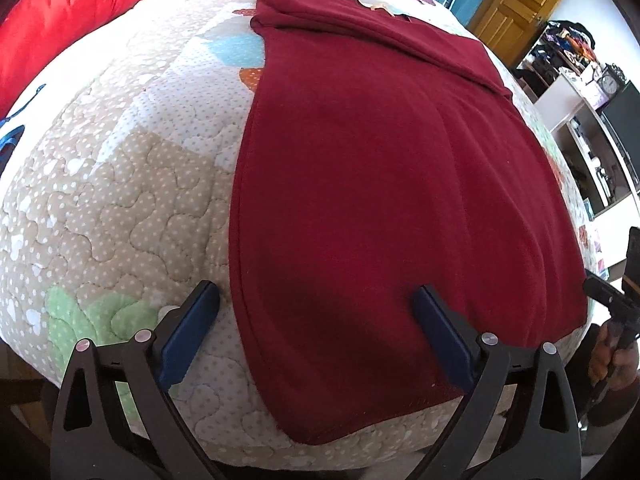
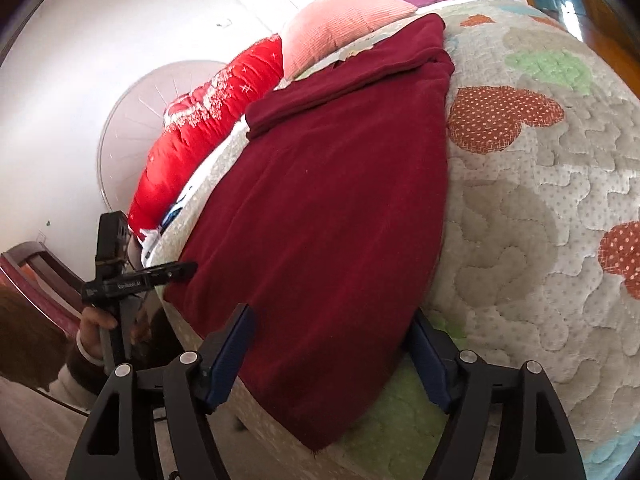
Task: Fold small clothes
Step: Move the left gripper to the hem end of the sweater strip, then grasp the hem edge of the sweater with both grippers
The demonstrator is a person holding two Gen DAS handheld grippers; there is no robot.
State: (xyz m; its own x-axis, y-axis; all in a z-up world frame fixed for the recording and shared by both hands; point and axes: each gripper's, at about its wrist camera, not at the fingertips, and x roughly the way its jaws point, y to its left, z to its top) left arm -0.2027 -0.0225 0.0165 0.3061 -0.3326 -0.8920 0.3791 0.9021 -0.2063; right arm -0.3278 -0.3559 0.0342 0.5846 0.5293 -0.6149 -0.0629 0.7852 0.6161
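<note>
A dark red fleece garment (image 1: 380, 168) lies flat on the quilted bed, with its far end folded over into a band. It also shows in the right wrist view (image 2: 332, 208). My left gripper (image 1: 316, 304) is open over the garment's near left corner, its jaws wide apart and holding nothing. My right gripper (image 2: 332, 332) is open over the garment's near right corner, its jaws on either side of the hem and holding nothing. The left gripper (image 2: 180, 270) also appears at the left of the right wrist view, held in a hand.
The patchwork quilt (image 1: 120, 184) covers the bed. A red duvet (image 2: 200, 136) and a pink pillow (image 2: 340, 28) lie at the head of the bed. A wooden door (image 1: 520, 4) and shelves (image 1: 592, 128) stand on the right. The bed's near edge runs just under both grippers.
</note>
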